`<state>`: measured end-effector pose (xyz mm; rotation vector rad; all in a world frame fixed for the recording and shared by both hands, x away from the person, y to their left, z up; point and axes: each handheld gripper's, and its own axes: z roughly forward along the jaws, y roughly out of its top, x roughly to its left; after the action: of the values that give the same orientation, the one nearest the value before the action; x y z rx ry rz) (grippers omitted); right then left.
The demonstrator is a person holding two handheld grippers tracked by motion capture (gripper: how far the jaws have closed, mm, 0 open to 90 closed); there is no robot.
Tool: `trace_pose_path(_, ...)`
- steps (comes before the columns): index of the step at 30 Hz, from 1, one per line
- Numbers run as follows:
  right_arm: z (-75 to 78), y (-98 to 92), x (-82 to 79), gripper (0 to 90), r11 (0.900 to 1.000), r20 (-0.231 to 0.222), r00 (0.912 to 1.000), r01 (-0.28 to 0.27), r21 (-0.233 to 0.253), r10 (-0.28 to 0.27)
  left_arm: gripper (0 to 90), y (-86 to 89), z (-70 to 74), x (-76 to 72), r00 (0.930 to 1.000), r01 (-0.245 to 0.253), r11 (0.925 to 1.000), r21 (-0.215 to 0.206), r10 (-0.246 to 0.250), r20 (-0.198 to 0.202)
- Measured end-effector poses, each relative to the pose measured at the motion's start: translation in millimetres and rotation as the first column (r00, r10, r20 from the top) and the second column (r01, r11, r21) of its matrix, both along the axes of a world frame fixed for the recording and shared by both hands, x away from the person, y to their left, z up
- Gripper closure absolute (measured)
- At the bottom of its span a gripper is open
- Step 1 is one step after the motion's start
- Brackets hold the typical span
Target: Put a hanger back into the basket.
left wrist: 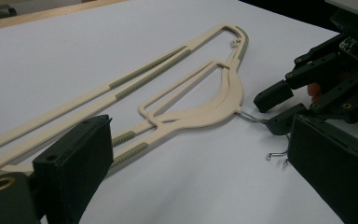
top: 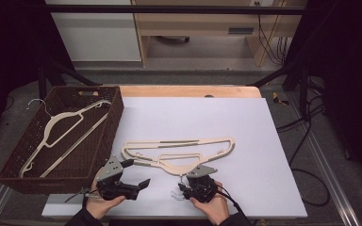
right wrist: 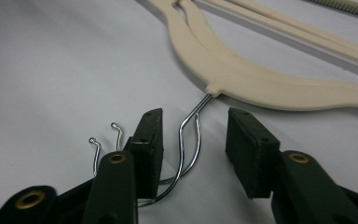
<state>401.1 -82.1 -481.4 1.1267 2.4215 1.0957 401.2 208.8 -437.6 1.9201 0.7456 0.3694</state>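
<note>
Right gripper [right wrist: 193, 140] stands with its jaws apart, one on each side of the paired wire hooks [right wrist: 189, 140] of the hangers [top: 179, 153], and neither pad presses the wire. The hooks run between the jaws, roughly along the gripper's own line, and meet the cream necks just ahead of the tips, so a plain closing would catch both wires crosswise without any turning of the hand. Two hangers seem stacked here, since two hook ends curl up beside the jaw.

From the high view, the hangers lie flat on the white sheet [top: 245, 122], long axis running left to right across the table, hooks pointing back toward the person. The right gripper [top: 199, 181] sits at the hooks in the middle of that span.

Left gripper [top: 132, 176] is also open, wide, at the left shoulder end of the hangers; its near jaw appears to lie over or just beside that end, and contact cannot be told. A basket [top: 115, 117] holding another hanger [top: 59, 129] lies farther left, on the left gripper's side.
</note>
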Motion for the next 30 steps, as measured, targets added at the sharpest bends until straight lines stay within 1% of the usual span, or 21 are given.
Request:
trace_pose_path(1, 0.0, -1.1, -0.1, 61.2, 1.000, 0.014, 0.9999, -0.009, -0.017, 0.009, 6.6, -0.1, -0.2, 0.0, 1.0000, 0.000, 1.0000, 0.001, 0.000, -0.001)
trace_pose_path(2, -0.1, -1.0, -0.2, 63.7, 1.000, 0.016, 0.9999, 0.001, -0.016, -0.001, 6.7, -0.1, -0.3, 0.1, 1.0000, 0.000, 1.0000, 0.000, 0.000, -0.002)
trace_pose_path(3, -0.1, -2.1, 0.2, 65.1, 1.000, 0.018, 0.9998, -0.005, -0.018, 0.006, 6.7, -0.1, -0.5, 0.1, 1.0000, 0.000, 1.0000, 0.000, 0.000, -0.002)
trace_pose_path(4, -0.1, -2.1, 0.0, 66.7, 1.000, 0.014, 0.9999, 0.005, -0.015, -0.005, 6.7, -0.1, -0.6, 0.2, 1.0000, 0.000, 1.0000, 0.002, 0.000, -0.003)
trace_pose_path(5, -0.3, -3.0, 0.4, 67.4, 1.000, 0.017, 0.9999, -0.001, -0.016, 0.001, 6.7, 0.0, -0.8, 0.2, 1.0000, 0.000, 1.0000, 0.004, 0.000, -0.003)
trace_pose_path(6, 0.2, -3.4, 0.4, 70.2, 1.000, 0.006, 1.0000, 0.005, -0.013, -0.004, 6.7, 0.0, -1.0, 0.3, 1.0000, 0.000, 1.0000, 0.004, 0.000, -0.004)
trace_pose_path(7, 0.2, -3.4, 0.4, 70.2, 1.000, 0.006, 1.0000, 0.005, -0.013, -0.004, 6.7, 0.0, -1.1, 0.4, 1.0000, 0.000, 1.0000, 0.004, 0.000, -0.005)
trace_pose_path(8, 0.1, -3.8, 0.7, 72.2, 1.000, 0.005, 1.0000, 0.001, -0.009, -0.001, 6.7, 0.1, -1.1, 0.5, 1.0000, 0.000, 1.0000, 0.004, 0.000, -0.006)
trace_pose_path(9, -0.4, -4.8, 1.4, 73.8, 1.000, 0.013, 0.9999, -0.010, -0.011, 0.010, 6.7, 0.1, -1.2, 0.5, 1.0000, 0.000, 1.0000, 0.004, 0.000, -0.005)
trace_pose_path(11, 1.2, -4.2, 0.3, 77.0, 1.000, -0.020, 0.9998, 0.005, 0.000, -0.005, 6.7, 0.1, -1.3, 0.5, 1.0000, 0.001, 1.0000, 0.005, -0.001, -0.006)
trace_pose_path(16, 1.1, -7.5, 2.2, 86.1, 1.000, -0.049, 0.9987, -0.014, 0.022, 0.015, 6.8, 0.0, -2.2, 0.8, 0.9999, 0.002, 1.0000, 0.009, -0.002, -0.010)
trace_pose_path(17, 1.2, -7.1, 2.2, 86.6, 1.000, -0.053, 0.9985, -0.006, 0.028, 0.008, 6.8, 0.0, -2.3, 0.9, 0.9999, 0.002, 0.9999, 0.011, -0.002, -0.010)
trace_pose_path(19, 1.5, -7.7, 2.1, 86.9, 0.999, -0.063, 0.9980, -0.009, 0.034, 0.011, 6.9, 0.1, -2.5, 1.0, 0.9999, 0.002, 0.9999, 0.012, -0.002, -0.011)
trace_pose_path(20, 0.8, -9.6, 3.0, 87.2, 0.999, -0.053, 0.9983, -0.022, 0.031, 0.023, 6.8, 0.1, -2.6, 1.1, 0.9999, 0.002, 0.9999, 0.012, -0.002, -0.011)
trace_pose_path(21, 1.4, -8.6, 2.1, 87.3, 0.999, -0.070, 0.9976, 0.001, 0.039, 0.002, 6.8, 0.1, -2.7, 1.1, 0.9999, 0.002, 0.9999, 0.012, -0.002, -0.011)
trace_pose_path(23, 1.3, -10.1, 2.7, 87.5, 0.999, -0.068, 0.9976, -0.008, 0.040, 0.011, 6.8, 0.2, -2.7, 1.2, 0.9999, 0.002, 0.9999, 0.012, -0.002, -0.010)
trace_pose_path(24, 1.6, -10.4, 2.5, 88.3, 0.999, -0.069, 0.9976, -0.006, 0.050, 0.009, 6.8, 0.2, -2.7, 1.3, 0.9999, 0.002, 0.9999, 0.010, -0.002, -0.011)
trace_pose_path(25, 2.5, -11.7, 2.6, 88.6, 0.998, -0.067, 0.9976, -0.016, 0.061, 0.020, 6.9, 0.2, -2.7, 1.4, 0.9999, 0.002, 1.0000, 0.010, -0.002, -0.011)
trace_pose_path(28, 4.2, -14.4, 3.4, 88.8, 0.998, -0.064, 0.9976, -0.022, 0.064, 0.026, 6.9, 0.0, -3.0, 1.6, 0.9999, 0.002, 1.0000, 0.010, -0.002, -0.012)
trace_pose_path(29, 5.3, -14.5, 3.1, 88.9, 0.997, -0.078, 0.9968, -0.013, 0.073, 0.019, 6.9, -0.3, -3.2, 1.7, 0.9999, 0.003, 0.9999, 0.010, -0.003, -0.013)
trace_pose_path(30, 5.5, -15.6, 3.9, 88.9, 0.997, -0.071, 0.9971, -0.024, 0.078, 0.029, 7.0, -0.9, -3.4, 1.7, 0.9999, 0.005, 0.9999, 0.013, -0.005, -0.014)
